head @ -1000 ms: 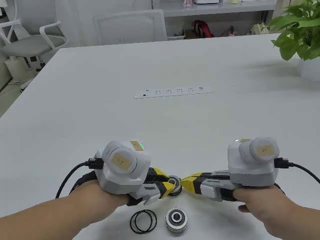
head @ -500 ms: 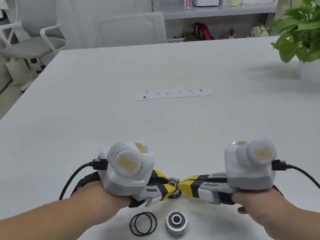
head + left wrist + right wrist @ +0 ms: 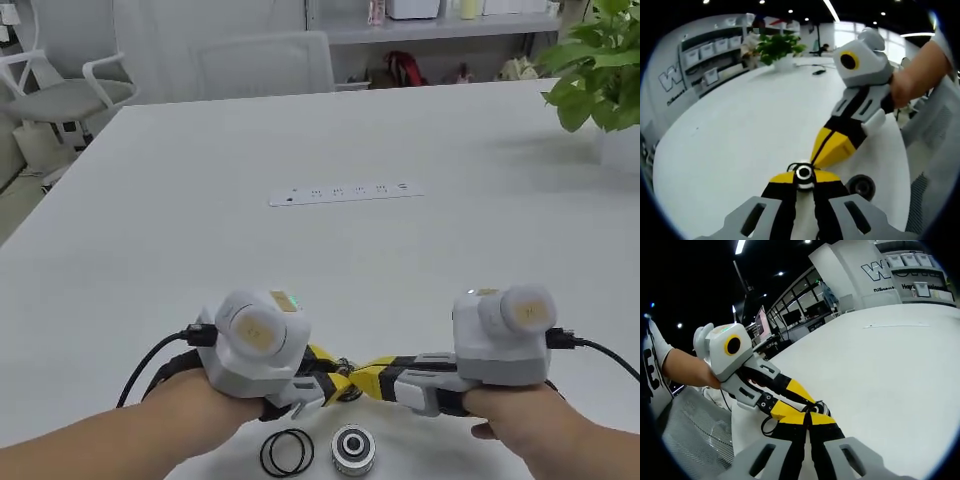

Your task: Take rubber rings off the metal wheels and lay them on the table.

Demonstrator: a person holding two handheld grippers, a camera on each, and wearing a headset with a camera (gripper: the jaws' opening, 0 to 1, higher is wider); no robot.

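The right gripper (image 3: 366, 378) has closed the gap: its pressed-together jaws now touch the black rubber ring (image 3: 795, 168) on the silver metal wheel (image 3: 346, 386) pinched by the left gripper (image 3: 335, 380), near centre; peeling can begin.

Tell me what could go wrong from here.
1. The small wheel sits only at the left gripper tips; a pull by the right gripper could pop it loose.
2. A dropped wheel could strike the bare wheel or rings and roll off the table edge nearby.
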